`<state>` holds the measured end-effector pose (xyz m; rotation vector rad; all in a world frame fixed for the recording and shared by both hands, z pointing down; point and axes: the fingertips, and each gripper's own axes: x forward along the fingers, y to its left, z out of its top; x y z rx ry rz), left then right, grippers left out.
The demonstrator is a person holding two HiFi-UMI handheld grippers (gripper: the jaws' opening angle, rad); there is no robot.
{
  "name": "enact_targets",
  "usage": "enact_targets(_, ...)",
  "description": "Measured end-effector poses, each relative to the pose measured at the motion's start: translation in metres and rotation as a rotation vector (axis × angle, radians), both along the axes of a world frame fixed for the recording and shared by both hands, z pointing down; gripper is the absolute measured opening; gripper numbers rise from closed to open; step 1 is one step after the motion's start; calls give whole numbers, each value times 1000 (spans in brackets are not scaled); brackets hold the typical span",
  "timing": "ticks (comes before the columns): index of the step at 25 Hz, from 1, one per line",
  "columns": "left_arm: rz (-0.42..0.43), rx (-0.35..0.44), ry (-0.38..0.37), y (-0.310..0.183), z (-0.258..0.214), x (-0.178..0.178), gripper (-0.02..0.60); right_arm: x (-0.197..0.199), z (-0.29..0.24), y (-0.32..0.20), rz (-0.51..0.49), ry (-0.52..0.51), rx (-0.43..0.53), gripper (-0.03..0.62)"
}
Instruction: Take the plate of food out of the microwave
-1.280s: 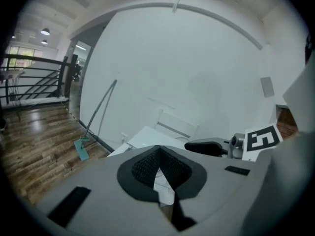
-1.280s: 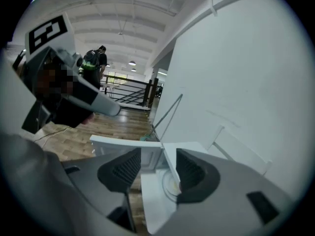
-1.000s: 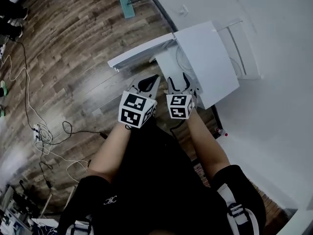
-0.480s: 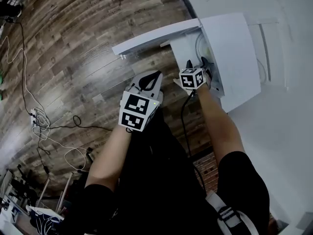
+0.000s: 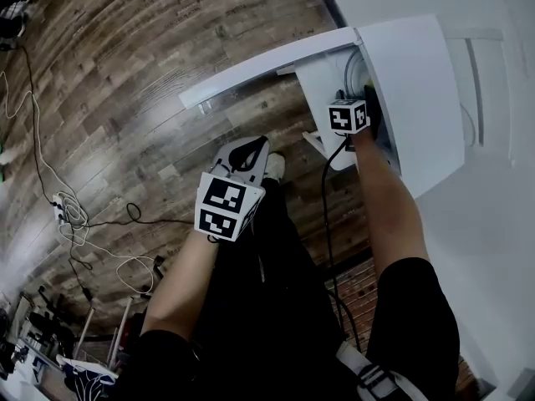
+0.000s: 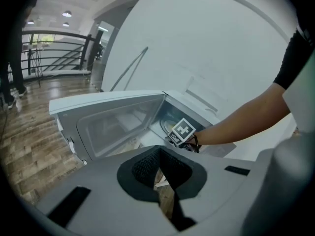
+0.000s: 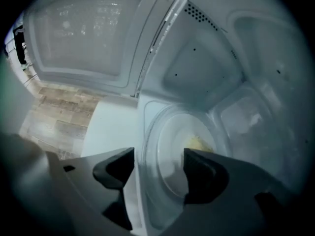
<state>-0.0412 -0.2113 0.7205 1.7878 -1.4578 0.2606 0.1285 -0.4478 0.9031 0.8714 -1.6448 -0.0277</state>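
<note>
The white microwave stands with its door swung wide to the left. Inside, a clear plate with a bit of yellow food rests on the glass turntable. My right gripper reaches into the cavity. Its jaws are opening, set to either side of the plate's near rim, with neither pad pressing on it. In the head view the right gripper is at the microwave's mouth. My left gripper hangs back over the floor, shut with nothing in it.
A wooden floor lies below, with cables and a power strip at the left. White walls run behind and right of the microwave. The door's window faces my left gripper.
My right gripper has pushed forward from in front of the microwave into its cavity. The left gripper has drifted back and down a little, away from the door.
</note>
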Motion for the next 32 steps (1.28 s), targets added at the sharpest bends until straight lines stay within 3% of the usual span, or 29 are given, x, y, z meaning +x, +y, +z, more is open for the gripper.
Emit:
enact_targets(5,32,-9,-11,0,10,3,-2,1,10,-7,8,32,-11,304)
enact_targets(10,28,-16,29,3,8,7,-2,-1,6,5,-23,33,-28,298)
enact_targets(15,22,-12,28,8,1,1,-2,-1,-1,22,-70,89,3,155)
enact_targets(23,-3,-38,62,18,3,-1,-2,13,-2,40,-113,174,31,114)
enact_targets(26,5,-41,67,19,-1,3,-2,16,-3,51,-189,240,72,92)
enact_targets(32,34,-43,64,17,-8,13,-2,21,-25,54,-304,405,277,34)
